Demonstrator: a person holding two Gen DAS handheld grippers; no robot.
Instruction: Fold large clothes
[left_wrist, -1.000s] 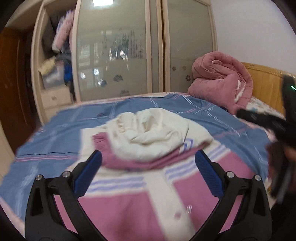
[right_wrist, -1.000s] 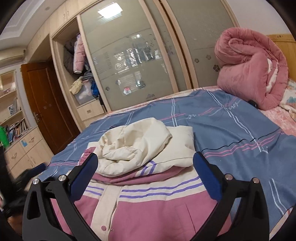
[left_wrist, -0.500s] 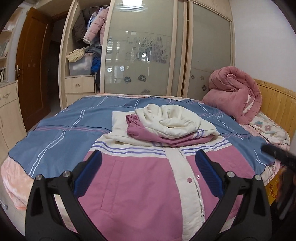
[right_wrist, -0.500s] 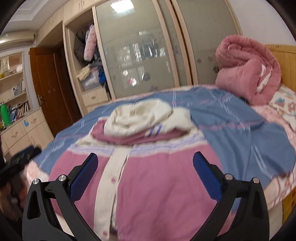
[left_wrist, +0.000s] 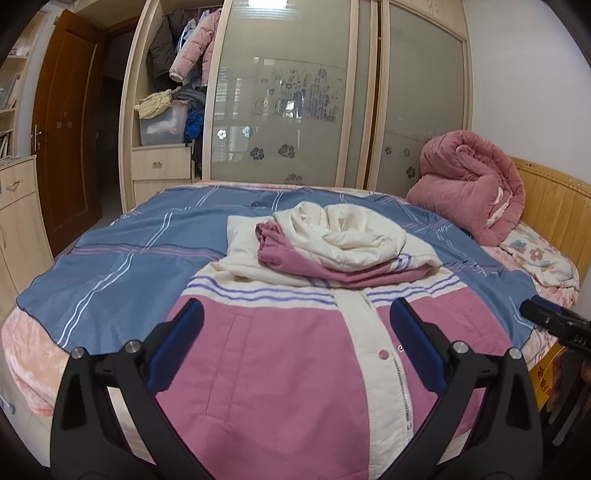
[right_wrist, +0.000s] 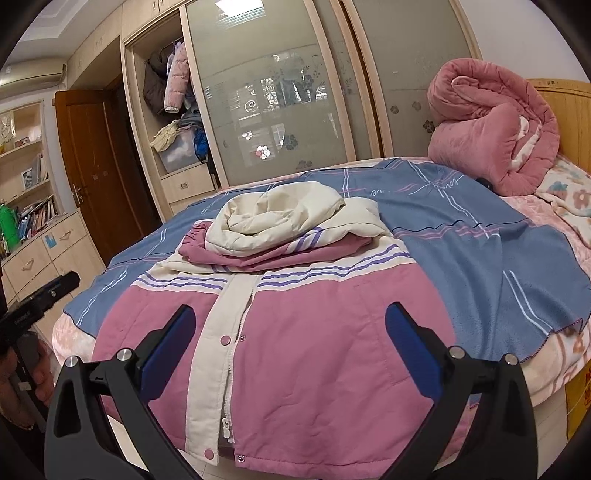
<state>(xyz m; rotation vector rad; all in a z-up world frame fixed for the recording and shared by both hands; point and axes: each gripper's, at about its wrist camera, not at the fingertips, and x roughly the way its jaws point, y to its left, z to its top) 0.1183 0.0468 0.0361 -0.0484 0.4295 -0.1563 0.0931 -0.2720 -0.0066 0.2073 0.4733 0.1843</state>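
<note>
A pink and cream jacket (left_wrist: 280, 369) lies front up on the bed, its hem hanging over the near edge. Its sleeves and cream hood (left_wrist: 343, 236) are folded up onto the chest. It also shows in the right wrist view (right_wrist: 314, 332), hood (right_wrist: 273, 218) on top. My left gripper (left_wrist: 295, 339) is open and empty, held above the jacket's lower body. My right gripper (right_wrist: 291, 343) is open and empty, above the hem. Each gripper shows at the edge of the other's view: the right one (left_wrist: 554, 325), the left one (right_wrist: 37, 299).
A blue striped blanket (left_wrist: 122, 266) covers the bed. A rolled pink quilt (left_wrist: 472, 184) sits by the wooden headboard (left_wrist: 554, 199). A wardrobe with glass sliding doors (left_wrist: 280, 110) stands behind, a brown door (left_wrist: 62, 122) and drawers at the left.
Both grippers have pulled back from the folded hood toward the foot of the bed, so the whole jacket shows. Both stay open and empty.
</note>
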